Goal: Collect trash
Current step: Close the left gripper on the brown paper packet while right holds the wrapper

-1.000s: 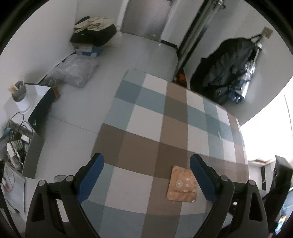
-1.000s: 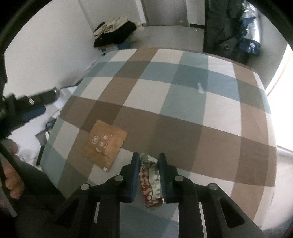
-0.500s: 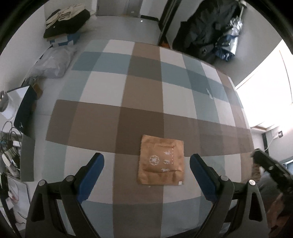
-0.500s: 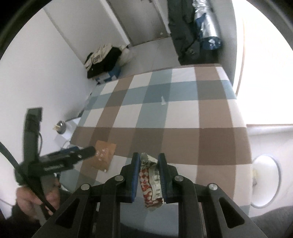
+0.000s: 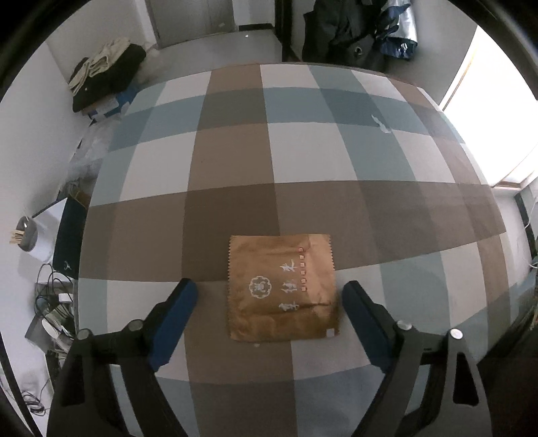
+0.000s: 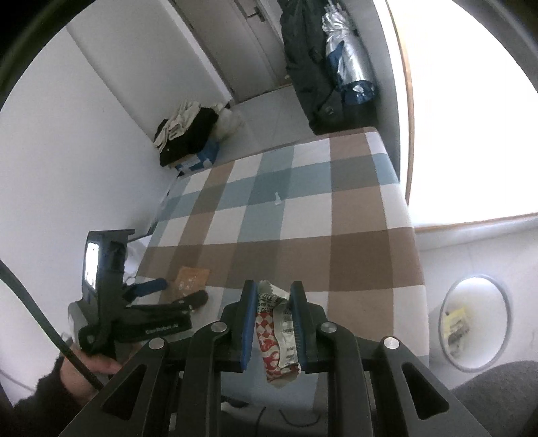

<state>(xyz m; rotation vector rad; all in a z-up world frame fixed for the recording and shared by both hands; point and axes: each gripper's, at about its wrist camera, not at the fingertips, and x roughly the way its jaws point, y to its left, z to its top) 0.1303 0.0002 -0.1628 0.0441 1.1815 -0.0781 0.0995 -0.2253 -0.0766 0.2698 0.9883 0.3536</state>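
Note:
A flat brown paper packet point(image 5: 281, 289) with white print lies on the checked tablecloth point(image 5: 302, 151). My left gripper point(image 5: 269, 294) is open, its blue fingers either side of the packet's near half, just above it. It also shows in the right wrist view point(image 6: 183, 292) over the packet point(image 6: 190, 279). My right gripper point(image 6: 272, 295) is shut on a crumpled red-and-white snack wrapper point(image 6: 275, 339), held up off the table's near right corner. A small white scrap point(image 5: 380, 123) lies far right on the cloth.
A round white bin point(image 6: 474, 322) with some trash inside stands on the floor right of the table. Clothes piled on a box point(image 5: 104, 74), dark coats point(image 5: 349, 30) by the door, and clutter with cables point(image 5: 50, 302) lie around the table.
My left gripper has closed in on the brown packet, which now lies between its fingers. My right gripper has lifted and swung right with the wrapper, bringing the bin into view.

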